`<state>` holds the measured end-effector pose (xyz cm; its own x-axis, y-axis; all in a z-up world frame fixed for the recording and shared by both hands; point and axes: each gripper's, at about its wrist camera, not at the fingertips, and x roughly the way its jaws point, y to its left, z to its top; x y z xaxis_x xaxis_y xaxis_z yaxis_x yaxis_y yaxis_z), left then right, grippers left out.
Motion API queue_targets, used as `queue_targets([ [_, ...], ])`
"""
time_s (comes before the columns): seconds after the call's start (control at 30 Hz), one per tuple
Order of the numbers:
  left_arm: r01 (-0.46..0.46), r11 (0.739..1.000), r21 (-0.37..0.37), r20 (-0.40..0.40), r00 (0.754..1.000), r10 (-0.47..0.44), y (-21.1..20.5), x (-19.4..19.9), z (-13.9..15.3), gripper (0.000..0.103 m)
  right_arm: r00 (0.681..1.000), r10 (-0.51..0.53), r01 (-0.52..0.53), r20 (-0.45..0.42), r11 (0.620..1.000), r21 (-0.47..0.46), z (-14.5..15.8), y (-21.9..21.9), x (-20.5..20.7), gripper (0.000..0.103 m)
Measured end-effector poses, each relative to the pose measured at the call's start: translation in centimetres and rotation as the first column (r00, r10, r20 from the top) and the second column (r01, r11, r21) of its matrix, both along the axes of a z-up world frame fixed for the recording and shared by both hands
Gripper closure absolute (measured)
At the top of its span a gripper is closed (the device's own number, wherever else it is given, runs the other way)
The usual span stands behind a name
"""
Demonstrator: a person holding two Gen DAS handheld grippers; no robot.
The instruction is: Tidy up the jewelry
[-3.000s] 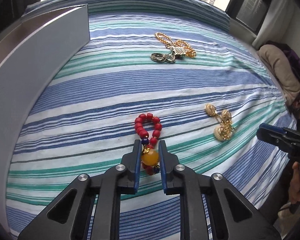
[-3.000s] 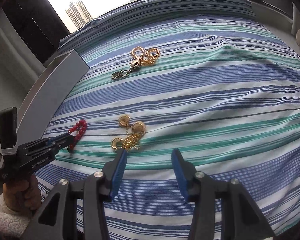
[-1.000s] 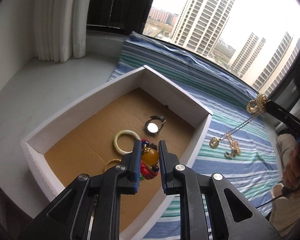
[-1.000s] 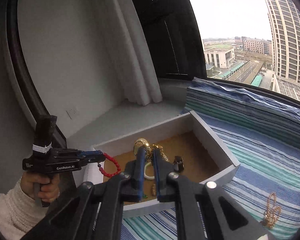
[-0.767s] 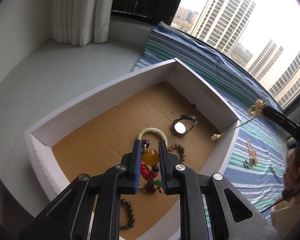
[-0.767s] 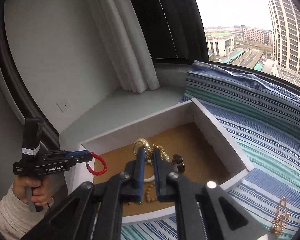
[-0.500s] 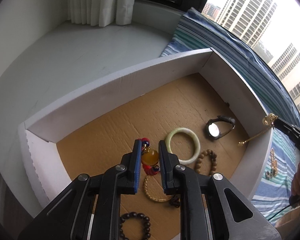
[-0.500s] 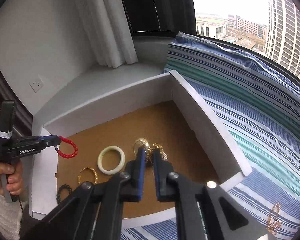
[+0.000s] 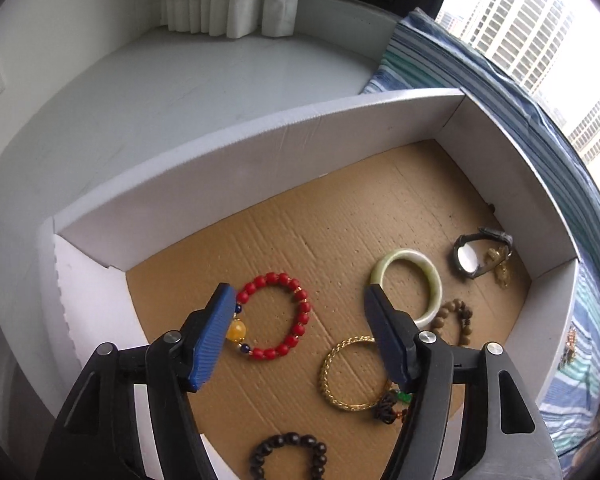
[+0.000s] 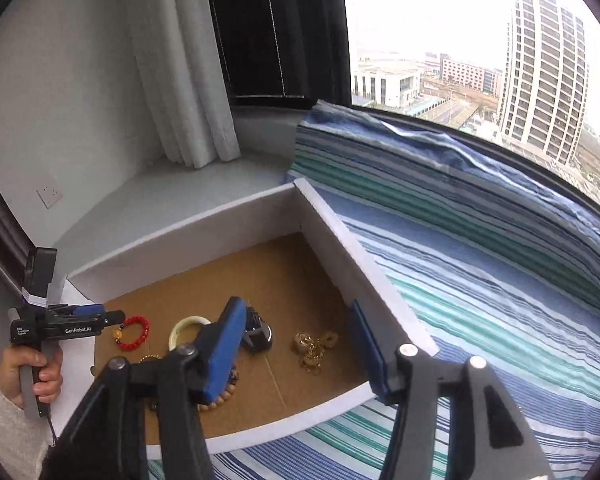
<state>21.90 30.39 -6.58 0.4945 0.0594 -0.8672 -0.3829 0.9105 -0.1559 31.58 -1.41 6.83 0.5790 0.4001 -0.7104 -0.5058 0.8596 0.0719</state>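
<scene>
- Two grippers, both mine, hang over the white box (image 9: 260,152) with their jaws spread wide and nothing held: the left gripper (image 9: 300,336) over the box's left end, the right gripper (image 10: 296,344) over its right end.
- Nearest me in the left wrist view lies a dark bead bracelet (image 9: 288,454), partly cut off by the frame edge; I judge it light and floppy on its cord, best pinched across a few beads.
- Just beyond it lies a gold bangle (image 9: 354,374) with a twisted rim, flat on the cardboard floor. It looks stiff and slick, so I would grip across the rim, not along it.
- Between my left jaws, flat on the floor, sits the red bead bracelet (image 9: 274,316). Its amber bead lies at the left, close to the left pad, and I expect that big bead to give the surest hold.
- Right of it are a pale green bangle (image 9: 406,282) and a brown bead bracelet (image 9: 456,314) touching its right edge. The bangle looks like jade or glass, hard and breakable, so I would set it down softly.
- Farther right, near the box's right wall, a black watch (image 9: 474,254) lies with a gold chain tangle (image 10: 314,346) against it. The chain will be limp and prone to snag.
- Farthest out, on the striped bedspread (image 10: 480,264) past the wall, a small gold piece (image 9: 568,346) is left, too small to make out.
</scene>
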Motion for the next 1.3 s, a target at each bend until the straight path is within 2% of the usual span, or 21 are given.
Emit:
queue_targets([
  [0.1,0.02,0.999,0.039,0.094,0.995,-0.023,-1.9,-2.2,3.4,0.022,0.993,-0.014,0.013,0.12,1.0,0.001,3.8,-1.8,-3.5,0.026],
  [0.23,0.077,0.993,0.094,0.202,0.975,-0.095,-6.3,-5.3,7.3,0.012,0.98,-0.044,0.042,0.196,0.999,0.012,6.1,-4.9,-7.6,0.025],
  [0.37,0.189,0.975,0.116,0.246,0.946,-0.213,-12.6,-7.6,8.7,0.01,0.976,-0.124,0.119,0.179,0.992,0.04,4.7,-9.2,-11.0,0.025],
  [0.53,0.351,0.932,0.085,0.23,0.904,-0.361,-21.1,-10.1,6.8,0.009,0.948,-0.287,0.295,0.139,0.955,-0.037,-0.9,-14.8,-16.0,0.025],
  [0.63,0.436,0.898,0.054,0.198,0.877,-0.437,-25.9,-11.0,4.4,0.009,0.92,-0.39,0.392,0.048,0.918,-0.057,-4.8,-18.6,-19.0,0.025],
  [0.73,0.509,0.859,0.055,0.134,0.849,-0.512,-30.2,-11.3,2.1,0.009,0.871,-0.489,0.487,-0.047,0.872,-0.053,-8.0,-22.4,-22.3,0.025],
  [0.83,0.555,0.83,0.062,0.09,0.825,-0.558,-33.3,-11.6,0.2,0.009,0.827,-0.555,0.55,-0.086,0.832,-0.079,-10.0,-25.3,-24.9,0.025],
  [0.93,0.58,0.813,0.052,0.064,0.811,-0.582,-35.5,-11.5,-0.8,0.009,0.803,-0.587,0.58,-0.102,0.809,-0.096,-10.7,-27.1,-26.3,0.025],
  [1.07,0.591,0.8,0.1,0.054,0.8,-0.598,-37.4,-11.7,-0.7,0.009,0.804,-0.585,0.58,-0.108,0.811,-0.076,-10.5,-27.9,-27.4,0.025],
  [1.3,0.586,0.795,0.156,0.038,0.801,-0.598,-37.8,-11.6,-0.6,0.009,0.827,-0.548,0.547,-0.127,0.836,-0.047,-10.6,-27.2,-27.2,0.025],
])
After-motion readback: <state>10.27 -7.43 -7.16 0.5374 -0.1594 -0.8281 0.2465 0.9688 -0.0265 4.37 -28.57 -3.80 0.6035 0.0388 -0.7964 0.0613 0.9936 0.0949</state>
